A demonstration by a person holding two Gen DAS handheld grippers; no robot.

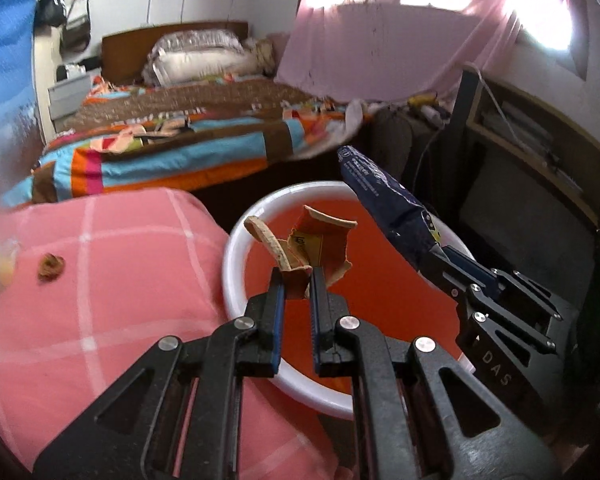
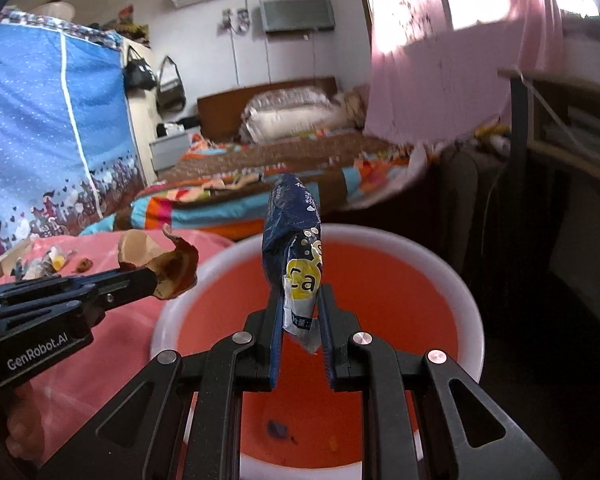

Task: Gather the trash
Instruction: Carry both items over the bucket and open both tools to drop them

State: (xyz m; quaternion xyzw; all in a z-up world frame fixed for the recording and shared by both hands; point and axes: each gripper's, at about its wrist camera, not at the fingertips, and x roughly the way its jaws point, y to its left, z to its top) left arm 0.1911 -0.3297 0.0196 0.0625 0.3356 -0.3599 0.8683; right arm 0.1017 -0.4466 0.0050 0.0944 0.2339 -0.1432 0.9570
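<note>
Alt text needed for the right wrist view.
The right hand-held gripper holds a dark blue snack wrapper above a red bin. At left, the left hand-held gripper holds torn cardboard beside a pink cushion.

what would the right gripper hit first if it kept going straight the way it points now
Probably the orange inside of the white-rimmed bin, since the right gripper, shut on a dark blue wrapper, tilts down over it; depth is unclear.

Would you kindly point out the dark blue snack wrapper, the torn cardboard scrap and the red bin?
Dark blue snack wrapper (image 2: 290, 236): right wrist view, its crumpled middle.
Torn cardboard scrap (image 1: 320, 240): left wrist view, its red printed face.
Red bin (image 2: 466, 296): right wrist view, its white rim.
</note>
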